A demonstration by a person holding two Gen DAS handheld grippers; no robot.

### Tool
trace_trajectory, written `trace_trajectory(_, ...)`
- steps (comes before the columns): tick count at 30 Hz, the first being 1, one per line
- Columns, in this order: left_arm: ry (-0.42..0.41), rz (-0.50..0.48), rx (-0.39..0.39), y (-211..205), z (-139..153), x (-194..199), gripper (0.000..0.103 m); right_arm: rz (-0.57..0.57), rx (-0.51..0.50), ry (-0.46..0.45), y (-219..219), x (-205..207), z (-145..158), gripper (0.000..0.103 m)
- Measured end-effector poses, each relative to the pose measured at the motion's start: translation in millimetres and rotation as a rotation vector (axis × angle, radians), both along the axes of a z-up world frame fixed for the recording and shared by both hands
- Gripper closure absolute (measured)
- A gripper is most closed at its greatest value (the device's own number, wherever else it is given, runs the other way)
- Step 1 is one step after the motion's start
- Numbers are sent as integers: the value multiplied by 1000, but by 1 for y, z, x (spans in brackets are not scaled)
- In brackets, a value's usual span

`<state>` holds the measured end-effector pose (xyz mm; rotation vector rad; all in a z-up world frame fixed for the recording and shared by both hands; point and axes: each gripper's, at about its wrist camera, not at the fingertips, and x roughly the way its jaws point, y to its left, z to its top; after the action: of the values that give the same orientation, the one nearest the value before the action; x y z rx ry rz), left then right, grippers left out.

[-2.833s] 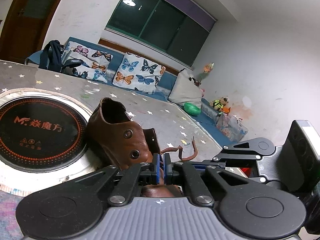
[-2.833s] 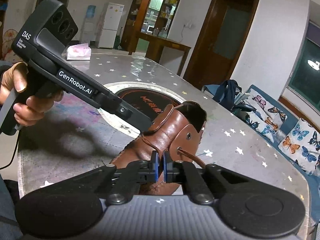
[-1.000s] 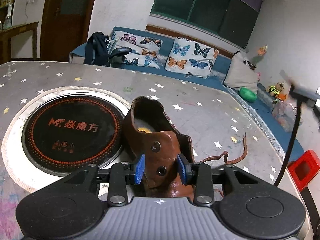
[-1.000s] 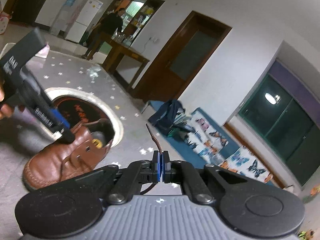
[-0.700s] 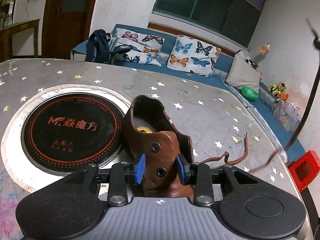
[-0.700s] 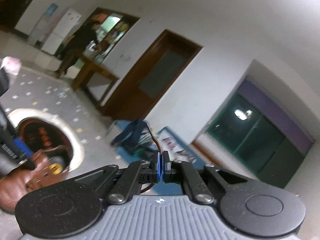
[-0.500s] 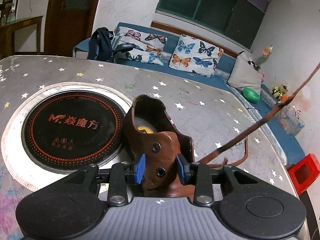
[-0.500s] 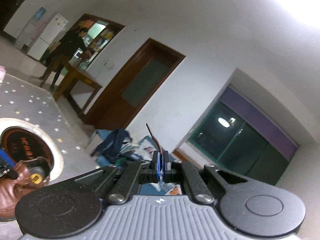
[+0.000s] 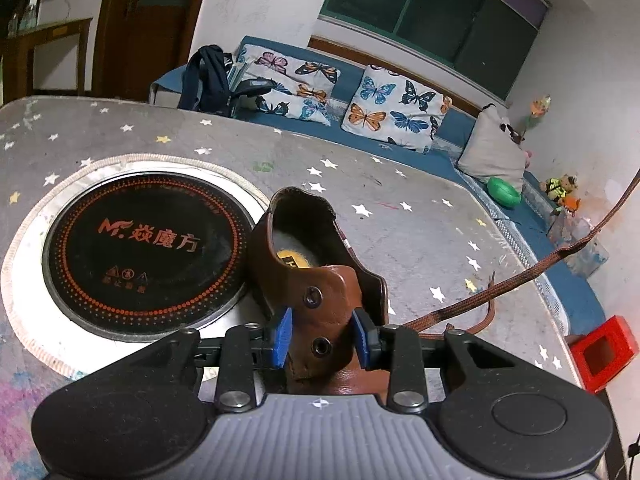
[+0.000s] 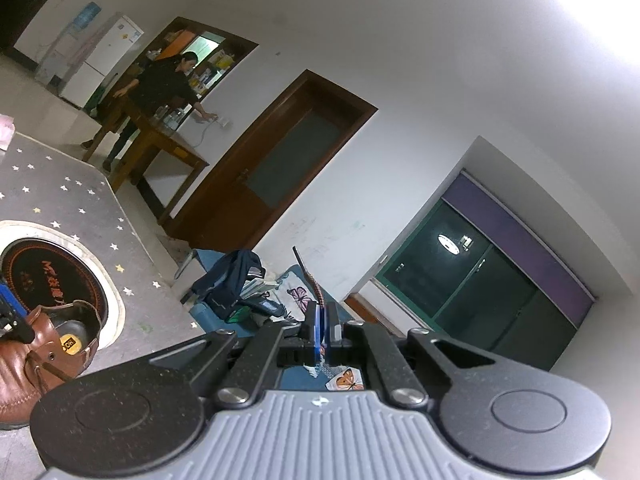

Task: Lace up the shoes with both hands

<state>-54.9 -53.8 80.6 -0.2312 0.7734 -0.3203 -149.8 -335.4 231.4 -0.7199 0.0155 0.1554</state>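
Left gripper (image 9: 322, 336): blue pads clamped on either side of the eyelet flap of a brown leather shoe (image 9: 316, 272). Shoe: stands on the star-patterned table (image 9: 400, 216), just beside the round black induction hob (image 9: 144, 244). Brown shoelace (image 9: 520, 280): runs taut from the shoe up toward the right. Right gripper (image 10: 323, 334): raised, jaws pinched on the lace end, whose tip sticks out above. Beyond: sofa with butterfly cushions (image 9: 394, 110).

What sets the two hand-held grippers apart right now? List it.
The left hand-held gripper has blue pads spread, clamping the brown leather shoe's eyelet flap; the right hand-held gripper is pinched shut on the thin brown shoelace. Left angles down at the starred grey table; right aims level, across the room. Both share one black build.
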Motion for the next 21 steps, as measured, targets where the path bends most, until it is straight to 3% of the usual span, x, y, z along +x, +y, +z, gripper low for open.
trace_trajectory(7,3,11,26,-7,1,1,68,42,-22,45,9,-1,-6,102)
trace_trajectory(12,32,15,-13,1,2,5,68,55,-41,74,13,-2,-16,102)
trace_trajectory(17,9,19,6,-1,9,7,68,46,-30,61,9,-1,-10,102)
trace_trajectory(21,36,16,6,-2,7,11,67,41,-22,45,5,-1,-6,102)
